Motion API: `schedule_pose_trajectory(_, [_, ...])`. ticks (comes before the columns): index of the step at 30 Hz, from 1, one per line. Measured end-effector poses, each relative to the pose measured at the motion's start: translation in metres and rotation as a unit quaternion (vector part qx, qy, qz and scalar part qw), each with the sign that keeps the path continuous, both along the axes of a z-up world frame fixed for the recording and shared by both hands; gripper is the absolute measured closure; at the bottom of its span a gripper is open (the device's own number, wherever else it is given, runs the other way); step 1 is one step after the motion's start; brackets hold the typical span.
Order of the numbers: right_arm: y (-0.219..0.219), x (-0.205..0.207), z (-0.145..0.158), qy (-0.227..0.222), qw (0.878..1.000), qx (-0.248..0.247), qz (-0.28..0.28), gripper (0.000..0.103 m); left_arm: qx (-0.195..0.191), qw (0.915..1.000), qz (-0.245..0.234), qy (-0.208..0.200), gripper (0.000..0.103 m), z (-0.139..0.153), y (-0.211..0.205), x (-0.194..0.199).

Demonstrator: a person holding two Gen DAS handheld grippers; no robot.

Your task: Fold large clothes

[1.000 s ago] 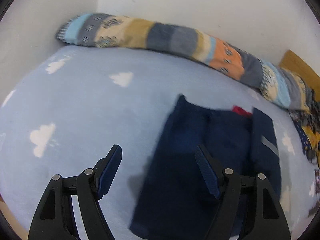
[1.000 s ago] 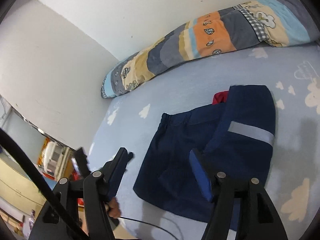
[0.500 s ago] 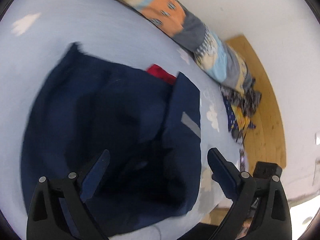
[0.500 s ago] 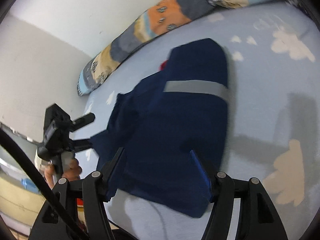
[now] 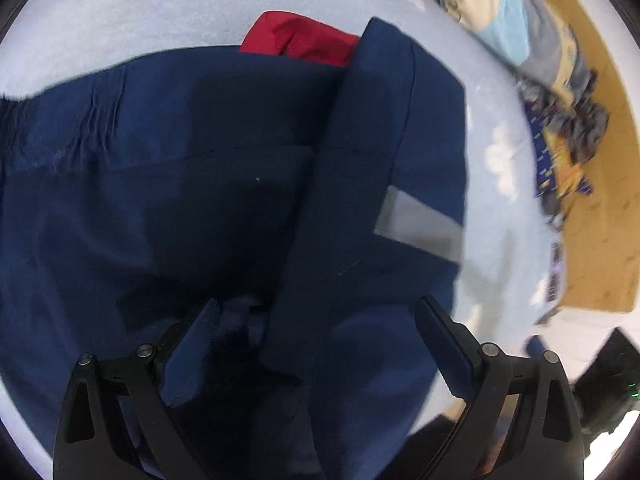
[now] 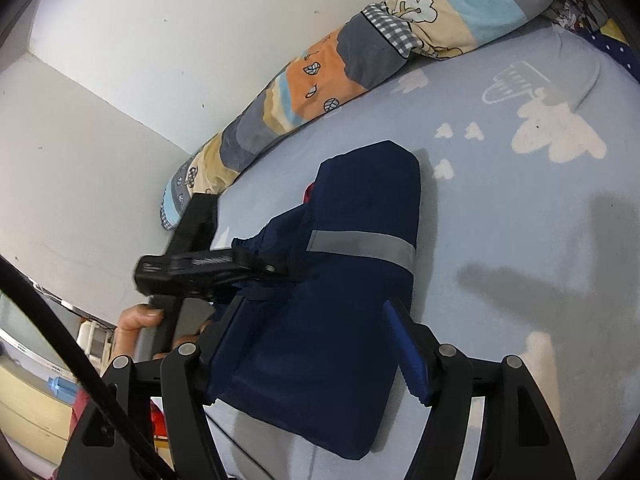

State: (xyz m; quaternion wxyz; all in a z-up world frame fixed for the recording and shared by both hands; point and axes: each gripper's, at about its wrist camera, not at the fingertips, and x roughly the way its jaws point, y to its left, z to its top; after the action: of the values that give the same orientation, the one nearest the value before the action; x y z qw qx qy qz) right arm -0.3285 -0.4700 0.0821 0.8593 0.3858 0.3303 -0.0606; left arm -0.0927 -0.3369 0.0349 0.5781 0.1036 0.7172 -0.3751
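Since a second ago the left gripper (image 5: 316,320) has swung from a far look over the bed to a steep downward look close above the navy garment (image 5: 200,200), and its jaws have spread wider; the right gripper (image 6: 312,328) has come nearer to the same garment, which now fills much more of its view.

Left wrist view: the folded navy garment covers the centre and the 9 o'clock side. A folded-over panel with a grey reflective stripe (image 5: 420,220) runs from 12 towards 5 o'clock. A red piece of cloth (image 5: 296,40) peeks out from under the garment at 12 o'clock. The jaws stand wide apart over the cloth, with nothing pressed between the pads. The light blue sheet (image 5: 120,8) shows at 11 o'clock, a patchwork quilt (image 5: 520,20) and a wooden board (image 5: 600,160) between 1 and 3 o'clock.

Right wrist view: the garment lies on the cloud-printed sheet, centre to 6 o'clock. The right jaws are opening, one on each side of the near edge of the fold; whether they touch the cloth cannot be told. At 9 o'clock a hand (image 6: 136,320) holds the other gripper over the garment's left part. The quilt lies along the wall (image 6: 160,40) from 9 to 1 o'clock.
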Motion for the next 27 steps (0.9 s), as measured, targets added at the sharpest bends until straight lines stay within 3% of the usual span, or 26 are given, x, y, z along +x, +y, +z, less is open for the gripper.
schedule_pose_trajectory(4, [-0.003, -0.007, 0.008, -0.016, 1.0, 0.005, -0.002, 0.029, -0.006, 0.9999, 0.01, -0.003, 0.006, 0.005, -0.003, 0.008])
schedule_pose_trajectory(6, [-0.003, -0.009, 0.011, -0.019, 1.0, 0.007, -0.002, 0.029, -0.012, 0.9999, 0.005, -0.001, 0.02, 0.004, -0.006, 0.009])
schedule_pose_trajectory(7, [-0.002, -0.01, 0.012, -0.022, 1.0, 0.008, -0.003, 0.029, -0.01, 0.9999, -0.001, 0.005, 0.039, 0.001, -0.008, 0.008])
schedule_pose_trajectory(8, [-0.002, -0.011, 0.012, -0.023, 1.0, 0.011, -0.002, 0.029, -0.014, 0.9997, -0.01, 0.019, 0.064, -0.002, -0.011, 0.005])
schedule_pose_trajectory(10, [-0.002, -0.011, 0.013, -0.023, 1.0, 0.012, 0.0, 0.029, -0.016, 0.9994, -0.026, 0.018, 0.07, -0.003, -0.014, -0.004])
schedule_pose_trajectory(12, [-0.002, -0.012, 0.014, -0.024, 1.0, 0.014, -0.002, 0.029, -0.026, 0.9986, -0.045, -0.009, 0.09, 0.004, -0.016, -0.011])
schedule_pose_trajectory(13, [-0.003, -0.012, 0.015, -0.025, 1.0, 0.017, -0.002, 0.029, -0.031, 0.9983, -0.046, -0.015, 0.093, 0.009, -0.013, -0.013])
schedule_pose_trajectory(20, [-0.001, -0.005, 0.006, -0.012, 1.0, 0.017, -0.005, 0.029, -0.104, 0.9935, -0.022, -0.041, 0.097, 0.049, 0.017, -0.013])
schedule_pose_trajectory(27, [0.017, 0.02, -0.026, 0.05, 0.998, 0.043, 0.015, 0.029, -0.14, 0.9888, 0.01, -0.05, 0.097, 0.065, 0.069, -0.004])
